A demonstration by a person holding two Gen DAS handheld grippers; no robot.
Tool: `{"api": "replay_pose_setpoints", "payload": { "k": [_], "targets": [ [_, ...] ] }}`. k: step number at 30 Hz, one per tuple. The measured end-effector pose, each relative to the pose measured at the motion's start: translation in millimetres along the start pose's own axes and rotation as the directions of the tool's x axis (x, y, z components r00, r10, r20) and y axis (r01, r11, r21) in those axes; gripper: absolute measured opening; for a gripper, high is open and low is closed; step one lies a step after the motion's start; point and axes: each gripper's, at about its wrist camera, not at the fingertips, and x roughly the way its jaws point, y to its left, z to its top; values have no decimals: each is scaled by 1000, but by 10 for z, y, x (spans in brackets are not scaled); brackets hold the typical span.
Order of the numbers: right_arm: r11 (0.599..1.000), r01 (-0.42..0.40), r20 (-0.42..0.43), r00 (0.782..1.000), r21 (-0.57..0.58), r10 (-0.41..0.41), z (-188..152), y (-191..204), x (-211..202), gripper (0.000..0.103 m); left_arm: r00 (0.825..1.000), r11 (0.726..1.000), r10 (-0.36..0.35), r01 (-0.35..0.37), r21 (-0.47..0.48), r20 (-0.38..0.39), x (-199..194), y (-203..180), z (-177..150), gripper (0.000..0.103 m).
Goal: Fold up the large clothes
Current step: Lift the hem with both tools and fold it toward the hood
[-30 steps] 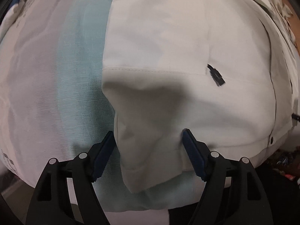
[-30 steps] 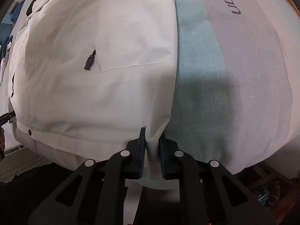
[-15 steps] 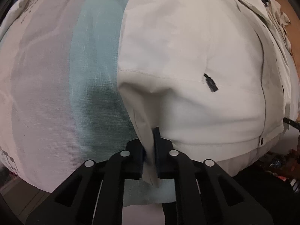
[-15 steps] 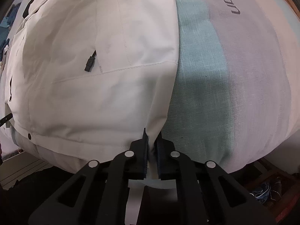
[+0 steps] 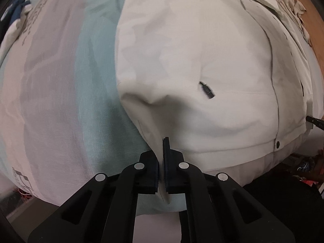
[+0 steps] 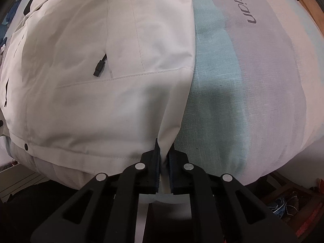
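Striped bedding (image 5: 60, 101) in pale pink, grey and light blue covers the bed in the left wrist view, with small dark printing near its upper left part. On this bedding lies a large cream-white jacket (image 5: 202, 60), spread flat and filling the middle and right of the picture. A dark zipper pull (image 5: 207, 90) sits on its front, and a small dark snap button (image 5: 277, 143) is near the lower hem on the right. The left gripper (image 5: 161, 162) is closed tightly on the near left corner of the jacket; a thin fold of white cloth stands between its two blue pads and a small tip of cloth hangs out below them. The cloth rises a little from the bedding toward the gripper, making a soft ridge. At the far right edge a brown wooden surface (image 5: 311, 20) is visible.

From the right wrist view, the same bedding (image 6: 253, 101) fills the right half, with the grey printed word "Parisian" on it. The jacket (image 6: 91, 101) covers the left half, and its side edge runs down the middle of the picture. A zipper pull (image 6: 99, 68) and a snap button (image 6: 26, 146) show on it. The right gripper (image 6: 164, 160) is closed on the near right corner of the jacket, with white cloth pressed between its pads.
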Motion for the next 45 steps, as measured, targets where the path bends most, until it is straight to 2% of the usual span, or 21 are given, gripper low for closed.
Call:
{"api": "replay_pose_setpoints", "payload": {
  "k": [8, 16, 21, 27, 31, 38, 45],
  "targets": [
    [1000, -6, 22, 1000, -12, 7, -35, 31, -338, 4, 999, 999, 26, -27, 31, 20, -389, -331, 210, 2],
    [998, -46, 61, 997, -51, 49, -18, 80, -870, 3, 996, 998, 38, -42, 49, 81, -875, -448, 171, 2],
    [995, -66, 55, 996, -72, 70, 110, 50, -1044, 3, 994, 998, 47, -51, 40, 101, -752, -441, 307, 2],
    [992, -104, 36, 994, -71, 107, 164, -18, -943, 3, 993, 998, 52, -56, 36, 108, -848, -515, 352, 2],
    [989, -130, 44, 990, -66, 133, 166, -22, -1084, 3, 992, 997, 63, -67, 34, 111, -964, -558, 346, 2],
    [983, -159, 78, 983, -89, 166, 350, 49, -1513, 3, 983, 997, 70, -75, 19, 169, -1389, -581, 429, 2],
    [983, -130, 120, 982, -128, 146, 649, 191, -1857, 3, 978, 999, 51, -53, 6, 203, -1598, -516, 564, 2]
  ]
}}
